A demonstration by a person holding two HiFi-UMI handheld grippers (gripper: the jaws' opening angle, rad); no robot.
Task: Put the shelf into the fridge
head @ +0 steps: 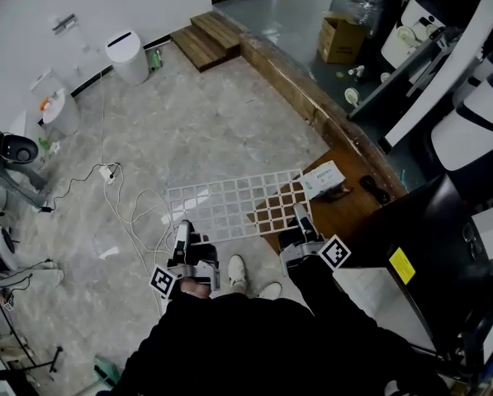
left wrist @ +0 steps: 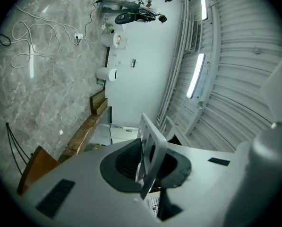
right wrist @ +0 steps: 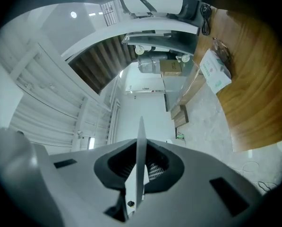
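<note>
The shelf (head: pixel 234 205) is a flat white wire grid held level above the floor in front of me. My left gripper (head: pixel 182 229) is shut on its near left edge, and my right gripper (head: pixel 301 216) is shut on its near right edge. In the left gripper view the shelf (left wrist: pixel 151 148) stands tilted between the dark pads of the left gripper (left wrist: pixel 148 168). The right gripper view shows the shelf (right wrist: pixel 141 162) edge-on as a thin white blade clamped in the right gripper (right wrist: pixel 140 173). A dark cabinet with a yellow label (head: pixel 401 265) stands at my right.
White cables (head: pixel 126 209) loop over the marble floor to the left. A raised wooden platform (head: pixel 349 209) on the right carries a small white box (head: pixel 323 178) and a black shoe (head: pixel 375 189). Further off are a white bin (head: pixel 129 56), wooden steps (head: pixel 206 40) and a cardboard box (head: pixel 341 38).
</note>
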